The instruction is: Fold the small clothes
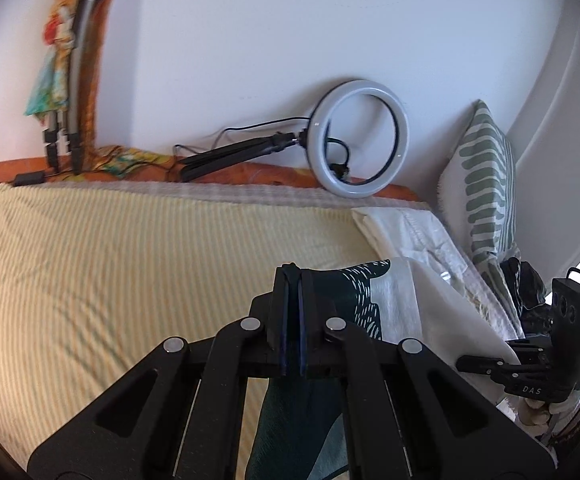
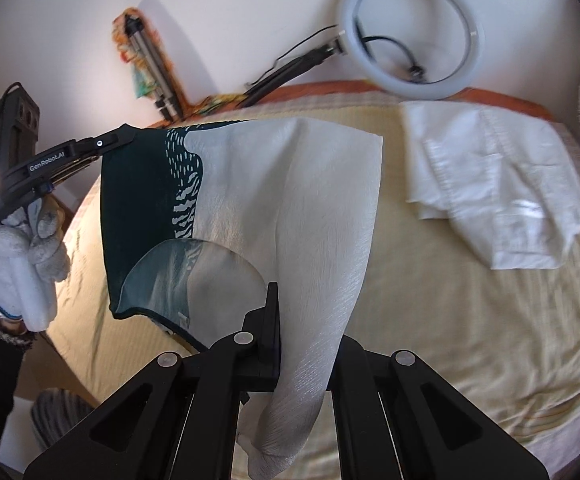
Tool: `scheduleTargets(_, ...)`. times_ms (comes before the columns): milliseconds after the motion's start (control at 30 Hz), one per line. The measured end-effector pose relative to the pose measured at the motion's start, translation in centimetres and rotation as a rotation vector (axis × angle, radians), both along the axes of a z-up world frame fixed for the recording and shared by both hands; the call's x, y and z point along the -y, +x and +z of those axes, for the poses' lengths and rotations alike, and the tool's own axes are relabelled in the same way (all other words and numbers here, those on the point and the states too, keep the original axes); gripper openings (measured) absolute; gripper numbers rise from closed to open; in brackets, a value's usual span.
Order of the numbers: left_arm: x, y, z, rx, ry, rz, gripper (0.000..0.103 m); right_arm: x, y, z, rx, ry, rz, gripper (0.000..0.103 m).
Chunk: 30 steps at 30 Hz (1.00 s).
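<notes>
- I am holding 1 small garment, a thin crinkled cloth in dark green and off-white with a dashed white pattern (image 2: 250, 200), stretched in the air between my 2 black two-finger tongs, above the bed.
- My left tongs (image 1: 294, 276) are closed and pinching the dark green edge of the garment; from the right wrist camera they (image 2: 128, 132) are clamping its upper left corner.
- My right tongs (image 2: 276, 292) are closed too, gripping the off-white side, with the cloth draping down over 1 finger and hiding it.
- My left hand in a white knitted glove (image 2: 26, 256) is wrapping the handle, with beaded bracelets at the wrist.
- The bed is lying under a pale yellow striped cover (image 2: 469, 340), and the garment is hanging over it rather than resting flat.
- A crumpled white cloth (image 2: 493, 184) is lying on the cover, well apart from the garment I am holding.
- A white ring light on a black folded stand (image 1: 359, 138) is leaning against the white wall at the bed's far edge.
- A cushion with green stripes on white (image 1: 487, 184) is standing upright in the corner.
</notes>
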<state>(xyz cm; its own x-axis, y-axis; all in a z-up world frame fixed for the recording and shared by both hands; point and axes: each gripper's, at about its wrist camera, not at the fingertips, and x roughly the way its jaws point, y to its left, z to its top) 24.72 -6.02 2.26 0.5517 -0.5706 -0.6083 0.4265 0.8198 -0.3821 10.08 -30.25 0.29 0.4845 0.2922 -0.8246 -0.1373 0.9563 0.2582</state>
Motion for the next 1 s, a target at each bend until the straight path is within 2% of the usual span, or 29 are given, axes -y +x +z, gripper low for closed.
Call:
scheduleTargets(367, 11.2, 3.5, 1.1, 0.016, -0.032, -0.09, 0.001, 8.9, 1.8, 2.0, 0.051, -0.119, -0.099, 0.003)
scheduleTargets(633, 20.7, 8.0, 1.9, 0.041, -0.059, -0.135, 0.001, 16.5, 4.9, 2.9, 0.104, -0.206, -0.185, 0.003)
scheduleTargets(833, 25.6, 11.8, 0.8, 0.041, -0.07, -0.114, 0.001, 20.8, 8.3, 2.6, 0.119, -0.258, -0.216, 0.003)
scheduleTargets(1000, 27.9, 13.8, -1.0, 0.029, -0.044, -0.086, 0.001, 22.3, 10.6, 0.8, 0.103, -0.292, -0.207, 0.003)
